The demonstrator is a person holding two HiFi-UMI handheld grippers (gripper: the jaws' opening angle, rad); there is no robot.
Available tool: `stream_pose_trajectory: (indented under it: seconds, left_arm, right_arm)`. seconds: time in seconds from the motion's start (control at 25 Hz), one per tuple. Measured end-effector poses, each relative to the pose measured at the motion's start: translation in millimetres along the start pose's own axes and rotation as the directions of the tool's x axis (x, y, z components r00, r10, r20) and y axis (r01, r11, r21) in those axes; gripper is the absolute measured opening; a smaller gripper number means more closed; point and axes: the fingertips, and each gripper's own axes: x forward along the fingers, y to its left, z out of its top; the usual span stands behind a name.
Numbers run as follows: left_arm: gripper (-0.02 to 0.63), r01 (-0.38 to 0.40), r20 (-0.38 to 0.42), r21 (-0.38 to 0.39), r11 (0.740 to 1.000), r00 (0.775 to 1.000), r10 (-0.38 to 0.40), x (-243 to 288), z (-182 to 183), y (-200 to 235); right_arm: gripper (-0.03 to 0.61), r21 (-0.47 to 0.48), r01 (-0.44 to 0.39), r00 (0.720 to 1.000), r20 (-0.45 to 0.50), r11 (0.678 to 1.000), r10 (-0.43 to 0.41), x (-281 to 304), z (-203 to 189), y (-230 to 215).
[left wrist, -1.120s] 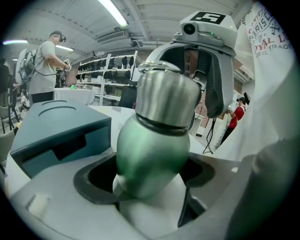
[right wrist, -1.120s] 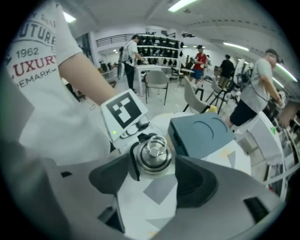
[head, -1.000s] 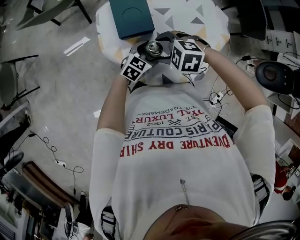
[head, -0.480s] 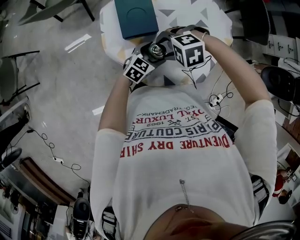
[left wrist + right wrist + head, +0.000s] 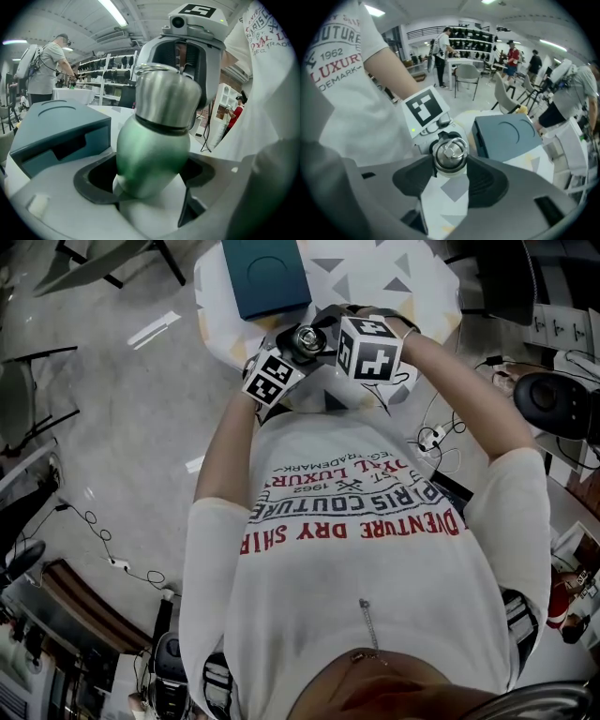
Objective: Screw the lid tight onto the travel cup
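The travel cup has a green body (image 5: 149, 157) and a steel lid (image 5: 166, 96) with a ring on top (image 5: 450, 151). My left gripper (image 5: 150, 177) is shut on the lower green body and holds the cup tilted over the table. From the lid end, my right gripper (image 5: 450, 164) has its dark pads pressed on both sides of the lid. In the head view the lid (image 5: 306, 336) shows between the left gripper's marker cube (image 5: 272, 377) and the right gripper's marker cube (image 5: 371, 349). The cup's base is hidden by my left jaws.
A teal box (image 5: 267, 277) lies on the white table with a triangle pattern (image 5: 384, 268), just beyond the cup. Chairs, cables on the floor and several people stand around the room. The person's torso is close behind both grippers.
Both grippers and the cup rose slightly and came back. The right gripper's marker cube has turned a little at the lid. The left gripper's hold looks the same.
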Motion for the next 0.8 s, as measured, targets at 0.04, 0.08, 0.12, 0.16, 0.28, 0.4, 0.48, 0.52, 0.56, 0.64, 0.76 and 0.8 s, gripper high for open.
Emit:
stream_pose_trajectory:
  seconds: [0.04, 0.08, 0.12, 0.16, 0.28, 0.4, 0.48, 0.52, 0.56, 0.64, 0.76, 0.8]
  left_arm:
    - [0.403, 0.000, -0.002, 0.002, 1.000, 1.000, 0.000, 0, 0, 0]
    - [0.403, -0.001, -0.003, 0.003, 1.000, 1.000, 0.001, -1, 1, 0]
    - [0.403, -0.002, -0.003, 0.004, 1.000, 1.000, 0.002, -1, 1, 1]
    - [0.403, -0.002, -0.003, 0.003, 1.000, 1.000, 0.002, -1, 1, 1]
    - [0.403, -0.007, -0.002, 0.003, 1.000, 1.000, 0.007, -1, 1, 1]
    - [0.405, -0.009, 0.013, 0.002, 1.000, 1.000, 0.009, -1, 4, 2]
    - [0.405, -0.009, 0.030, 0.000, 1.000, 1.000, 0.009, -1, 7, 2]
    - [0.405, -0.009, 0.033, -0.002, 1.000, 0.999, 0.009, 0, 7, 2]
    - [0.405, -0.010, 0.031, -0.007, 1.000, 0.999, 0.010, 1, 6, 2]
    - [0.405, -0.024, 0.015, -0.022, 0.999, 1.000, 0.024, 2, 4, 3]
    - [0.405, -0.058, -0.008, -0.019, 0.998, 0.998, 0.058, -4, 3, 2]
    - [0.405, -0.062, -0.011, -0.013, 0.998, 0.998, 0.062, -9, 4, -1]
  right_arm:
    - [0.235, 0.057, 0.027, 1.000, 0.008, 0.998, -0.028, 0, 0, -1]
    - [0.235, 0.115, 0.052, 0.998, 0.017, 0.992, -0.054, 0, 0, -2]
    - [0.235, 0.170, 0.073, 0.997, 0.025, 0.983, -0.078, -1, 0, -3]
    - [0.235, 0.216, 0.092, 0.994, 0.032, 0.972, -0.101, -1, 0, -4]
    - [0.235, 0.287, 0.139, 0.986, 0.052, 0.948, -0.160, -1, 0, -5]
    - [0.235, 0.275, 0.165, 0.978, 0.082, 0.947, -0.194, -1, 0, -5]
    - [0.235, 0.253, 0.183, 0.975, 0.080, 0.950, -0.210, -1, -2, -5]
    - [0.239, 0.247, 0.197, 0.973, 0.071, 0.949, -0.221, -1, -4, -5]
    - [0.245, 0.248, 0.214, 0.969, 0.065, 0.945, -0.236, -2, -5, -4]
    - [0.255, 0.274, 0.241, 0.959, 0.080, 0.931, -0.272, -7, -4, -4]
    - [0.255, 0.343, 0.258, 0.937, 0.140, 0.903, -0.321, -22, 0, -2]
    - [0.255, 0.377, 0.264, 0.924, 0.166, 0.888, -0.345, -29, 1, -2]
